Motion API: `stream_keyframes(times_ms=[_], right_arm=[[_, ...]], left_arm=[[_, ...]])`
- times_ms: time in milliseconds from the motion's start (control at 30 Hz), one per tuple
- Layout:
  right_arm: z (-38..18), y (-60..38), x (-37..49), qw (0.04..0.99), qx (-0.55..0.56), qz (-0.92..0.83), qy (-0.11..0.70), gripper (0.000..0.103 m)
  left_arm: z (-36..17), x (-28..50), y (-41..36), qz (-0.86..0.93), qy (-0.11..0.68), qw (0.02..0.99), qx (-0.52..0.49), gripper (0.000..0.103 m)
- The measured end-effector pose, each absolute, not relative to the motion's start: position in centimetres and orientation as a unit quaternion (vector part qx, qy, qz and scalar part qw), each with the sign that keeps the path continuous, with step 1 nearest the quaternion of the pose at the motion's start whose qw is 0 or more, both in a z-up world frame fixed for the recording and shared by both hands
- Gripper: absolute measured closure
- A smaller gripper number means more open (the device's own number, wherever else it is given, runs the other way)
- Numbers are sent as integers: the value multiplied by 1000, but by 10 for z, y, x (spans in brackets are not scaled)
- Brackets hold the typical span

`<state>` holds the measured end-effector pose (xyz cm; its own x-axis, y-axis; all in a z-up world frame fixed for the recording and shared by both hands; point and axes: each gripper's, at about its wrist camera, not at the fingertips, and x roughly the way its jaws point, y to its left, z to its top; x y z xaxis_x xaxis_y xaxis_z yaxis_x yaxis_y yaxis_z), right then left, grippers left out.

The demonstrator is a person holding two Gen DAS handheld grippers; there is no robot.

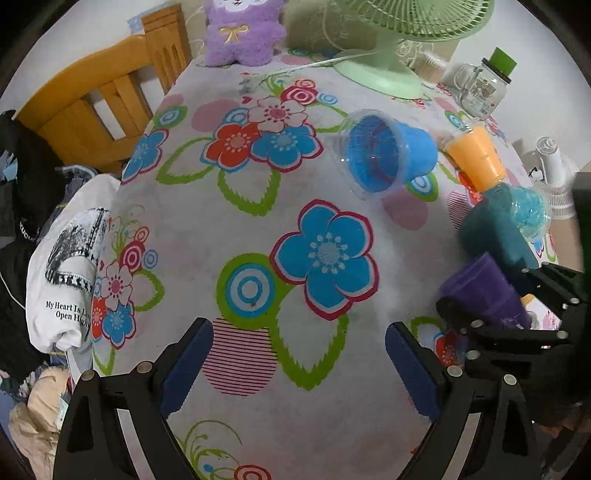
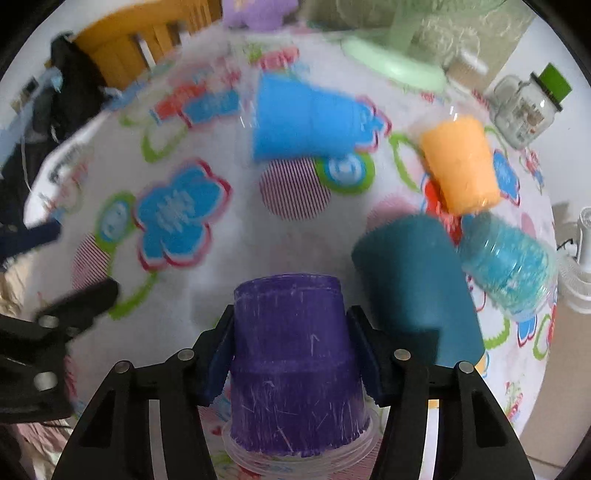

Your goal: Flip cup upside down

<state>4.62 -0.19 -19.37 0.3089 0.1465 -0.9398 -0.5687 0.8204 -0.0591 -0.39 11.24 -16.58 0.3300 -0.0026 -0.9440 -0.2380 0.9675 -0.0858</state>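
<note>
A purple cup point(image 2: 291, 354) stands upside down, rim towards the floral tablecloth, between the fingers of my right gripper point(image 2: 291, 350), which is shut on it. The same cup point(image 1: 484, 295) and right gripper point(image 1: 517, 328) show at the right of the left wrist view. My left gripper point(image 1: 299, 354) is open and empty over the tablecloth point(image 1: 258, 221). A blue cup point(image 1: 388, 155) lies on its side further back, mouth facing me; it also shows in the right wrist view point(image 2: 306, 118).
A dark teal cup point(image 2: 417, 291), an orange cup point(image 2: 458, 162) and a clear cup of blue beads point(image 2: 509, 266) stand upside down at right. A green fan base point(image 1: 380, 77), a glass jar point(image 1: 484, 88), a purple plush point(image 1: 240, 33) stand behind. Wooden chair point(image 1: 96, 99) and clothes point(image 1: 70, 273) left.
</note>
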Motion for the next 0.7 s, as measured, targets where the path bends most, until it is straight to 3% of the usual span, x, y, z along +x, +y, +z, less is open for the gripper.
stream_keyframes(times_ms=[200, 400, 533, 700], right_arm=[[-168, -17, 22, 863, -96, 263, 420, 42], [-194, -46, 8, 894, 35, 276, 352, 42], [-203, -54, -7, 909, 57, 282, 301, 42], [-203, -62, -28, 910, 38, 283, 302, 41]], left_arm=[[-156, -11, 121, 78, 561, 815, -126, 7], [-167, -18, 119, 86, 541, 830, -106, 7], [-176, -25, 116, 89, 524, 841, -96, 7], [-190, -37, 112, 86, 519, 845, -101, 8]])
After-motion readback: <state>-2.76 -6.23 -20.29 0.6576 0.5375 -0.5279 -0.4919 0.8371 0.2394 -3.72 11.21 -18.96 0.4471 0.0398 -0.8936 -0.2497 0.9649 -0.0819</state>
